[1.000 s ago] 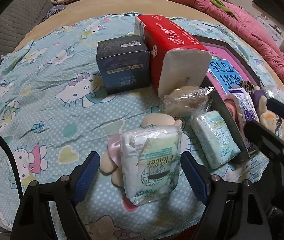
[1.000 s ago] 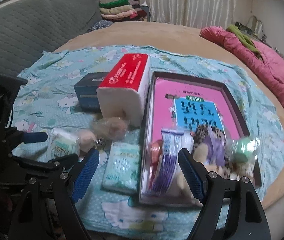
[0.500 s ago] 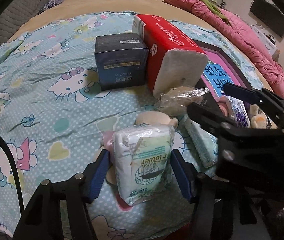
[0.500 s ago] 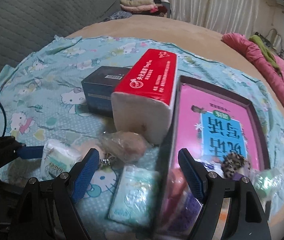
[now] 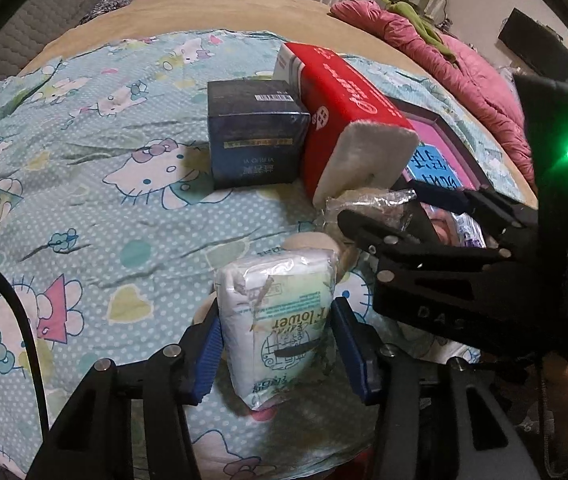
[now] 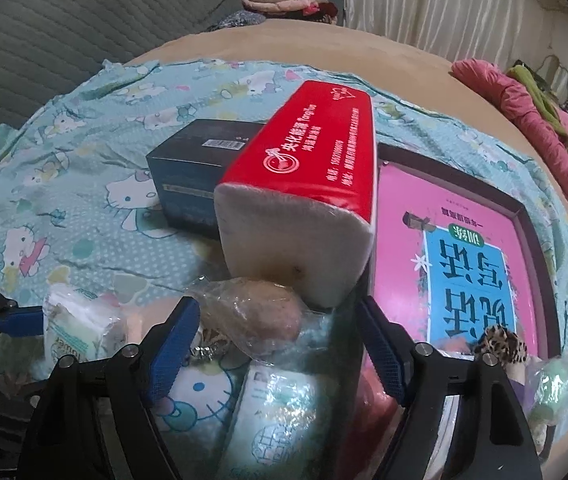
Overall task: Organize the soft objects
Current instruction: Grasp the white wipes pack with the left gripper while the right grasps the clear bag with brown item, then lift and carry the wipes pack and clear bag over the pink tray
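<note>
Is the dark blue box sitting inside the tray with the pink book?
No. The dark blue box sits on the printed sheet, on the far side of the red tissue pack from the tray.

The left gripper (image 5: pixel 276 350) points steeply down, its blue-padded jaws closing from both sides on a pocket tissue pack (image 5: pixel 278 320) that stands between them, the pads at or just off its sides. The right gripper (image 6: pixel 278 346) also tilts downward, jaws wide and narrowing slightly, with nothing pressed between its pads. It reaches across just beside the left one.
</note>
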Motion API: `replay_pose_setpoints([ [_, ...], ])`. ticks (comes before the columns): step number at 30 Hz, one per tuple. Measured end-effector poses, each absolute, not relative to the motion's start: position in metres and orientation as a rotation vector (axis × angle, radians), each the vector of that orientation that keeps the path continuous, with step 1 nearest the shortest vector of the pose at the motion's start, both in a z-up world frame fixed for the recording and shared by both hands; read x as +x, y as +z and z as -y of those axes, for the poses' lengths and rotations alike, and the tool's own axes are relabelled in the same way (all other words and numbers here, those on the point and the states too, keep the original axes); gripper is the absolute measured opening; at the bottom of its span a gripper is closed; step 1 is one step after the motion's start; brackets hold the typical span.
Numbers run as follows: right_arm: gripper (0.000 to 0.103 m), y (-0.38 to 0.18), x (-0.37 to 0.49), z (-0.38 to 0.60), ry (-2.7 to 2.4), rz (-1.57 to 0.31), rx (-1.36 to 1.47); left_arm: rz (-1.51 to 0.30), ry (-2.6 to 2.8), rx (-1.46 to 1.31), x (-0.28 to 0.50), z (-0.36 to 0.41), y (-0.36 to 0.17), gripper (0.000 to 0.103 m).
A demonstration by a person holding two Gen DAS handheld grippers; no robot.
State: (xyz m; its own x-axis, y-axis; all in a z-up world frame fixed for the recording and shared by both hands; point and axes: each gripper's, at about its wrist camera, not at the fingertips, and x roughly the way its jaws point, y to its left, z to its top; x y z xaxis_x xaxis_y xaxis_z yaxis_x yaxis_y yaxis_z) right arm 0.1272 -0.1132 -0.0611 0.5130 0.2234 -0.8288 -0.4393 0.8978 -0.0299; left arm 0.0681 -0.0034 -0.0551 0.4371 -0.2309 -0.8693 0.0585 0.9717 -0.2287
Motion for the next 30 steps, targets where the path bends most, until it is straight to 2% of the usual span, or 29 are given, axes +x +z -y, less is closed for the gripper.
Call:
replay_pose_setpoints([
  [7,0.059,-0.07,0.129,0.108,0.435,-0.977,-0.214,-1.091,-0.179,-0.178,0.067,0.001,-0.051,0.052],
  [12,0.052,-0.069,0.128,0.111,0.437,-0.974,-0.174,-1.081,-0.173,-0.166,0.066,0.002,-0.046,0.052],
  [18,0.047,-0.062,0.126,0.123,0.427,-0.956,-0.114,-1.067,-0.166,-0.163,0.065,0.001,-0.041,0.051],
  [30,0.046,-0.032,0.106,0.145,0.439,-0.873,-0.017,-1.037,-0.148,-0.149,0.059,0.003,-0.027,0.05],
])
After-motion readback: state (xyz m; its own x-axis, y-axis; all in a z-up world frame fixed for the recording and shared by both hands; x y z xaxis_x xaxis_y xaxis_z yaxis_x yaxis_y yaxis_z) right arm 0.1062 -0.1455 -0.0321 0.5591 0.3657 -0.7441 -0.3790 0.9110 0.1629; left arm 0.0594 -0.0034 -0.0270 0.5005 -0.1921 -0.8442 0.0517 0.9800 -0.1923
